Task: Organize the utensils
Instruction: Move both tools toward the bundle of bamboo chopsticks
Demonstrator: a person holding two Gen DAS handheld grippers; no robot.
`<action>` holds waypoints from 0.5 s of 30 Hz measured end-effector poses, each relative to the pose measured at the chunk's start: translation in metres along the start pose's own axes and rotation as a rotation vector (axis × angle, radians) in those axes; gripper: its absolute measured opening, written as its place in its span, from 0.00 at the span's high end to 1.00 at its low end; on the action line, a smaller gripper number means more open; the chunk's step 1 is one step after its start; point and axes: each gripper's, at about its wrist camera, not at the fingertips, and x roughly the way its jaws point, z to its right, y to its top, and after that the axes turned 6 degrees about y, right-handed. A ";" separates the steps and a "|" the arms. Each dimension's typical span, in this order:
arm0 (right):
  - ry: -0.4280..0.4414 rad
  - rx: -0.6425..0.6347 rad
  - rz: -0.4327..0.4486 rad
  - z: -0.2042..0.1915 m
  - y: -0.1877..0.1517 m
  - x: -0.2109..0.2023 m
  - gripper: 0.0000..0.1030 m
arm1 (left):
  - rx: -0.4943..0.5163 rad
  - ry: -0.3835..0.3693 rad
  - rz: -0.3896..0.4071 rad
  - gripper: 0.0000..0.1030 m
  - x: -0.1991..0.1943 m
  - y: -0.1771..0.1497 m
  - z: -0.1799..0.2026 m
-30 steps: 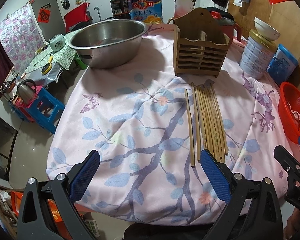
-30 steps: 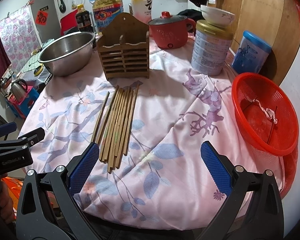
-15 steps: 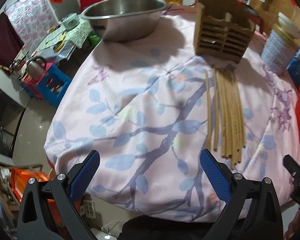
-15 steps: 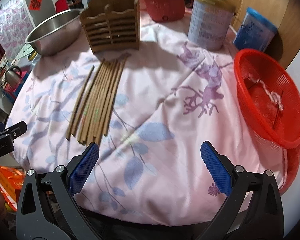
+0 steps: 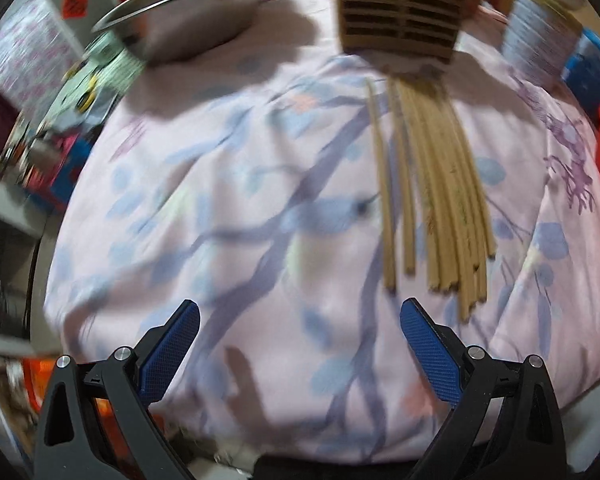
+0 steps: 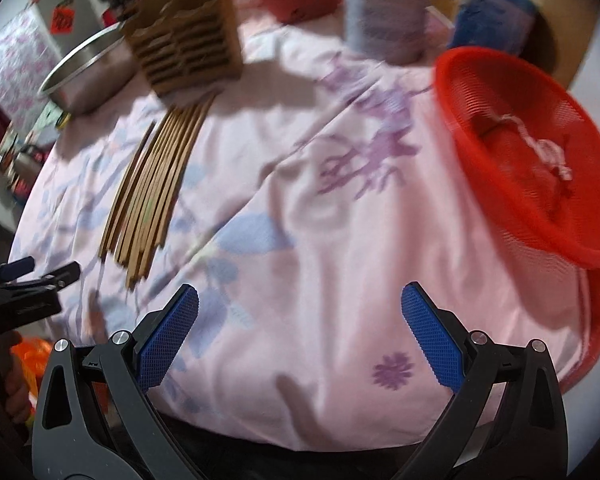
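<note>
Lying flat on the pink floral tablecloth [image 5: 228,208], a bundle of wooden chopsticks [image 5: 432,208] is seen in the left wrist view at about 1 o'clock from the left gripper [image 5: 300,340]. Two sticks are set slightly apart on the bundle's left side. Far tips are touching or just short of the slatted wooden chopstick holder [image 5: 400,16] at 12 o'clock; blur prevents telling which. The left gripper's blue-padded fingers are spread wide, nothing held between them, hovering over bare cloth near the table's front edge. A steel basin [image 5: 188,20] is placed at 10 o'clock, a tin can [image 5: 540,32] at 2 o'clock.

In the right wrist view the right gripper [image 6: 300,328] is likewise spread wide and empty, above cloth. Chopsticks [image 6: 156,188] are seen at 10 o'clock from it, holder [image 6: 188,48] beyond them, basin [image 6: 88,76] beside the holder. A red mesh basket [image 6: 540,152] with a white cord inside is located at 2 o'clock. The left gripper [image 6: 32,272] is visible at 9 o'clock, near the chopsticks' near ends, not touching. Both views are motion-blurred.
</note>
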 end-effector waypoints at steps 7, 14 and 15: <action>-0.106 0.075 0.033 0.005 0.002 -0.013 0.05 | 0.131 -0.097 0.013 0.05 0.026 0.017 0.010; -0.149 0.078 0.020 -0.003 0.002 -0.013 0.05 | 0.146 -0.112 0.054 0.04 0.040 0.025 -0.018; -0.153 0.074 0.022 -0.005 0.002 -0.015 0.05 | 0.137 -0.105 0.054 0.04 0.040 0.025 -0.023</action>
